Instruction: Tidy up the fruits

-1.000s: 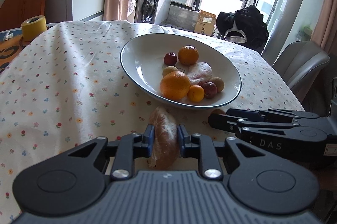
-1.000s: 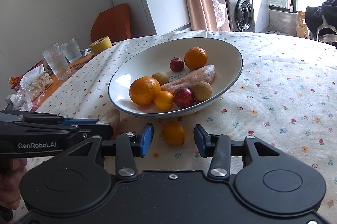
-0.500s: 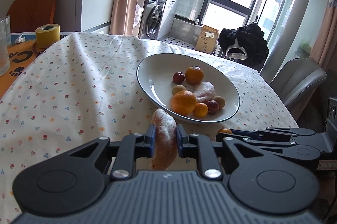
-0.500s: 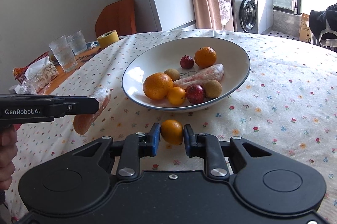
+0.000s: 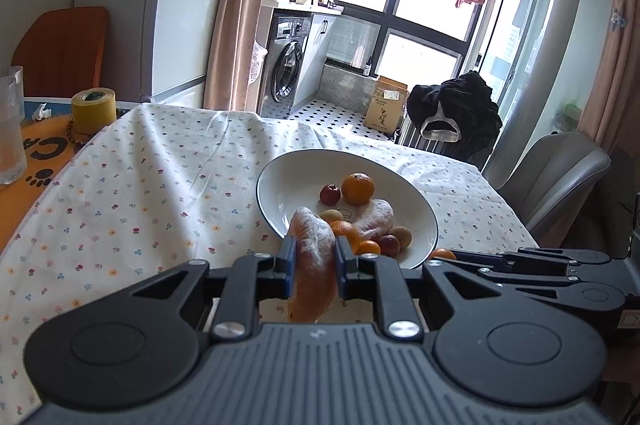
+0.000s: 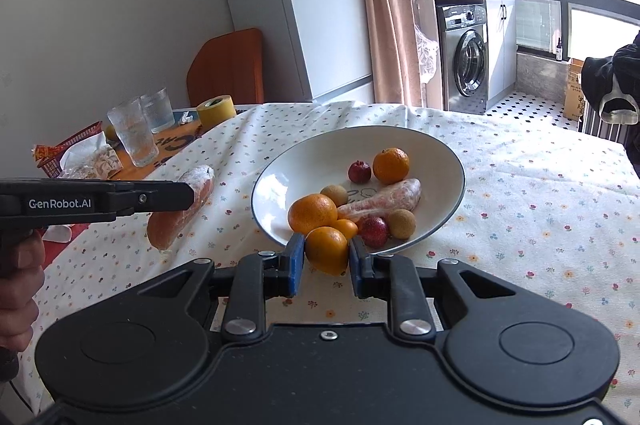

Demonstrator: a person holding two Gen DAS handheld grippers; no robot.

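My left gripper (image 5: 312, 261) is shut on a plastic-wrapped orange carrot (image 5: 314, 265), held in the air just short of the white bowl (image 5: 280, 181). In the right wrist view that wrapped carrot (image 6: 180, 213) hangs left of the bowl (image 6: 304, 153) from the left gripper (image 6: 188, 195). My right gripper (image 6: 325, 263) is shut on a small orange (image 6: 326, 250), lifted at the bowl's near rim. The bowl holds a large orange (image 6: 313, 214), a tangerine (image 6: 391, 165), a second wrapped carrot (image 6: 384, 203), red fruits and brown fruits.
The floral tablecloth (image 6: 540, 209) covers the table. At the left stand two glasses (image 6: 138, 135), a yellow tape roll (image 6: 216, 112) and snack packets (image 6: 92, 161). A grey chair (image 5: 560, 177) is at the right. A hand (image 6: 16, 289) grips the left tool.
Both grippers have risen off the tablecloth with their loads. The right gripper closed on the small orange about half a second ago and now carries it toward the bowl's rim.
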